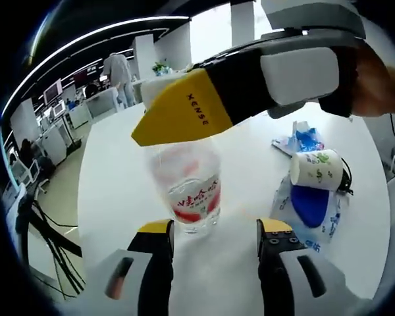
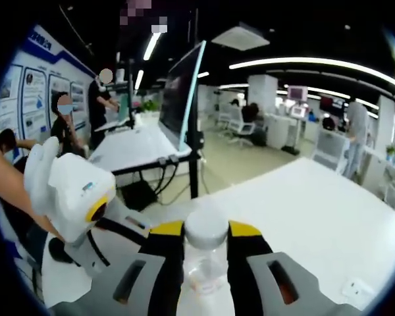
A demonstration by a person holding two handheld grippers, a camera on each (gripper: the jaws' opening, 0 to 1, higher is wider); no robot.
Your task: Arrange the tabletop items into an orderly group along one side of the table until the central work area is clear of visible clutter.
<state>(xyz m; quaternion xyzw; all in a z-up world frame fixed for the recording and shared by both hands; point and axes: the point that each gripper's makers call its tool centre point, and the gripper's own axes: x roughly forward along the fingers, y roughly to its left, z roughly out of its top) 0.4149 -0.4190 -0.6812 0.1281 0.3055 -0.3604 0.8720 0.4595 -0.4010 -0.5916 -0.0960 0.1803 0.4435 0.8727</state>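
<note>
**Trainee:** Open-plan office behind, white round table [image 1: 118, 178] in front. What does this panel show?

**Operator:** My right gripper [image 2: 207, 232] grips a clear plastic water bottle [image 1: 189, 187] at the neck, the jaws closed just below its white cap [image 2: 206, 227]. In the left gripper view that same gripper comes in from above, its yellow tip over the bottle's top. My left gripper [image 1: 214, 228] sits low with jaws wide, empty, the bottle's base standing between and just beyond them.

**Trainee:** How do I carry this step well?

**Operator:** I judge the bottle to be partly filled and thin-walled, so I would keep it upright, move it slowly toward the table's edge, and set it down flat before releasing.

**Trainee:** And the materials?

**Operator:** The bottle is a smooth transparent cylinder with a red-and-white label. To its right lie a white paper roll [image 1: 316, 170], cylindrical with green print, resting against a crinkled blue-and-white plastic pouch [image 1: 307, 204]; a second, similar wrapper [image 1: 301, 139] lies farther back.
</note>
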